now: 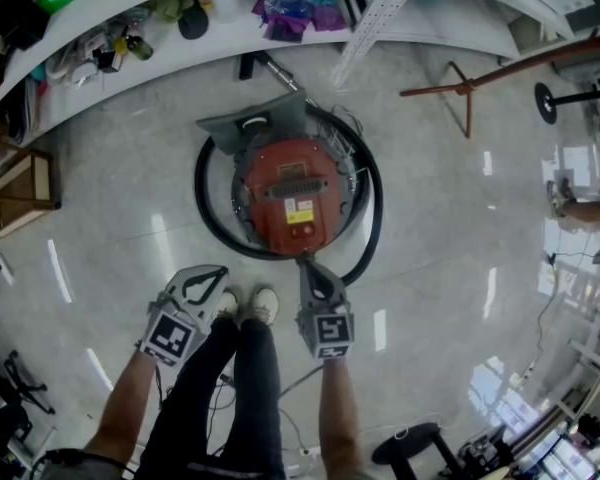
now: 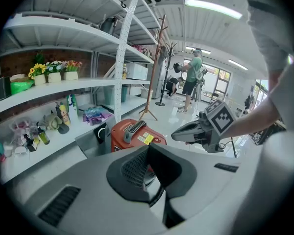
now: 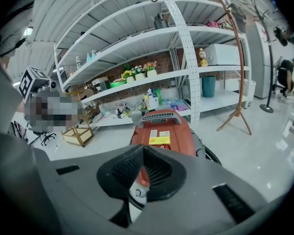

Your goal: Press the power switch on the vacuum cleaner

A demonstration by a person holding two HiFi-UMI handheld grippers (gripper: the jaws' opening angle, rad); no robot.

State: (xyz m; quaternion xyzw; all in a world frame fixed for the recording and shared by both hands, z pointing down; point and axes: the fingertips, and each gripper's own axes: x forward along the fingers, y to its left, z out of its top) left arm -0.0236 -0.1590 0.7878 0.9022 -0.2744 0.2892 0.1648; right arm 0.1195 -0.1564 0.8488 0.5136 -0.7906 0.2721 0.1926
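The red canister vacuum cleaner [image 1: 292, 193] lies on the shiny floor, ringed by its black hose [image 1: 372, 218]. It has a black handle [image 3: 159, 116] and a yellow label [image 1: 298, 208] on top. A small button [image 1: 301, 232] shows near its near end. My right gripper [image 1: 305, 262] is shut and empty, its tip at the vacuum's near edge. In the right gripper view its jaws [image 3: 143, 147] cover the vacuum's near end. My left gripper [image 1: 220, 271] is shut and empty, held back to the left over the shoes. The vacuum [image 2: 136, 133] lies ahead of it, past its closed tips [image 2: 148, 146].
White shelving [image 1: 230, 38] with bottles and bags runs behind the vacuum. A wooden coat stand [image 1: 468, 90] lies to the right and a wooden crate [image 1: 10, 188] to the left. My shoes [image 1: 248, 303] stand just short of the hose. A person [image 2: 191, 80] stands far off.
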